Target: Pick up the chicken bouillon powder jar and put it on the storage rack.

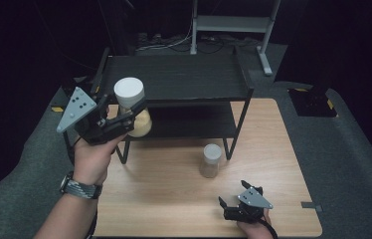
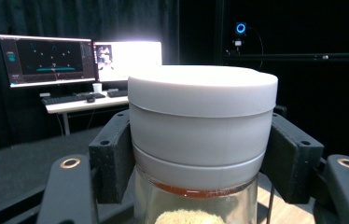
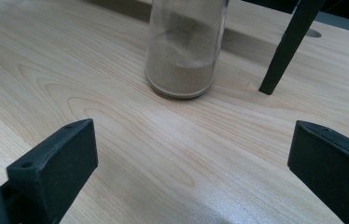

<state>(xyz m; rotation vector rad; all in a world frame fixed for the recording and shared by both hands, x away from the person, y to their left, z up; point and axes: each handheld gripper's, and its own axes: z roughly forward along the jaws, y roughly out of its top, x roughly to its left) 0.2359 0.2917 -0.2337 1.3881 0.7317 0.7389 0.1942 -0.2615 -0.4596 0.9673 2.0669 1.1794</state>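
Note:
My left gripper (image 1: 129,115) is shut on a white-lidded jar (image 1: 133,105) with pale yellow contents, held in the air at the left front of the black shelf (image 1: 174,74). In the left gripper view the jar's white lid (image 2: 203,116) sits between both jaws, which press on its sides. A second jar (image 1: 210,160) with a clear lid and sandy powder stands upright on the wooden table (image 1: 174,199) in front of the shelf. My right gripper (image 1: 232,194) rests open near the table's front edge, a short way from that jar (image 3: 184,51), nothing between its jaws.
The black two-level shelf stands at the table's back; one of its legs (image 3: 287,46) comes down right of the sandy jar. A grey metal frame (image 1: 231,25) stands on the floor behind. Monitors (image 2: 79,58) glow on a far desk.

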